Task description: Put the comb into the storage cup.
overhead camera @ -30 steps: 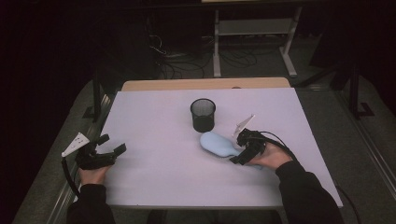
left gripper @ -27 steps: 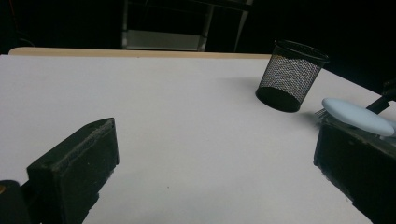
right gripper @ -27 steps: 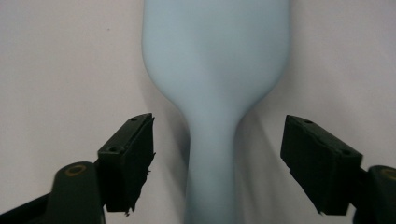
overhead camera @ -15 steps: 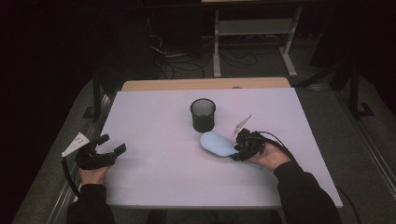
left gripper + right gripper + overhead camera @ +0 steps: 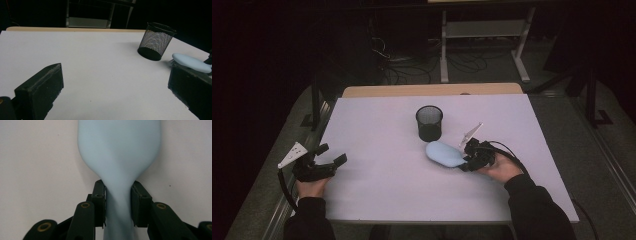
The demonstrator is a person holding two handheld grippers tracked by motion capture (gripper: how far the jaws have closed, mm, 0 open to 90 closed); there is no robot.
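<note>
A light-blue brush [image 5: 444, 154] [image 5: 118, 152] with a broad oval head and a narrow handle lies flat on the white table [image 5: 377, 125]. My right gripper [image 5: 467, 159] [image 5: 118, 195] comes in from the brush's right; its jaws have just been closing, and both pads now press on the handle. In the left gripper view the brush [image 5: 191, 63] lies at the far right, with short bristles under its head. My left gripper [image 5: 333, 152] [image 5: 115, 75] rests open near the table's left edge with nothing between its jaws.
A black mesh pencil cup [image 5: 429, 122] [image 5: 156, 41] stands upright just behind the brush's head. A wooden strip [image 5: 432, 90] runs along the table's far edge. Beyond it are a metal rack [image 5: 482, 30] and cables on a dark floor.
The right gripper's jaws have narrowed around the brush's handle. Both hands and the brush have stayed where they were.
</note>
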